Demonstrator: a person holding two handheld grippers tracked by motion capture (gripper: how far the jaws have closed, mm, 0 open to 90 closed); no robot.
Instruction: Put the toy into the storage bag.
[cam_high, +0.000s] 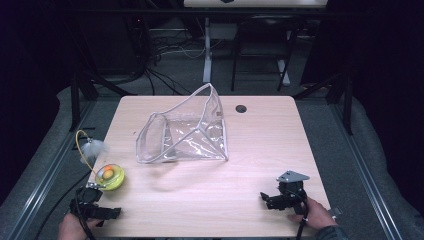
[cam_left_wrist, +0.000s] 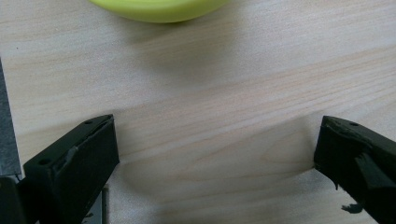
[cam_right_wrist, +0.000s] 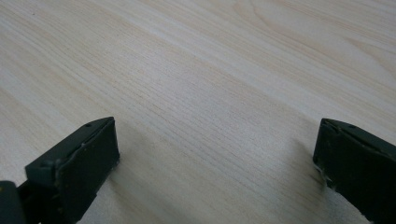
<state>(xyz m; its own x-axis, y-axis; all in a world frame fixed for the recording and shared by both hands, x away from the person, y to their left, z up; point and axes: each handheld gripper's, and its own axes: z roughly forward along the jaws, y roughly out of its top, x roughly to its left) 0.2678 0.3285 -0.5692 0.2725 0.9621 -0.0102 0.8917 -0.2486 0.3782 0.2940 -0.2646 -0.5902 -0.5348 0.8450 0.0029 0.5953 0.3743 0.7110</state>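
Observation:
A clear plastic zip pouch (cam_high: 187, 131) with a white-edged mouth stands open in the middle of the wooden table (cam_high: 260, 150). Near the left edge sits a yellow-green bowl (cam_high: 110, 177) holding an orange ball (cam_high: 107, 173); the bowl's rim (cam_left_wrist: 159, 9) also shows in the left gripper view. My left gripper (cam_high: 100, 212) rests at the front left corner, just in front of the bowl, open with nothing between its jaws. At the front right my right gripper (cam_high: 267, 200) lies low on the table, open over bare wood.
A white fluffy tuft on a yellow loop (cam_high: 90, 148) lies at the left edge behind the bowl. A dark round hole (cam_high: 241, 108) marks the table's far side. Black frame legs, cables and a white desk leg (cam_high: 207, 50) stand beyond the table.

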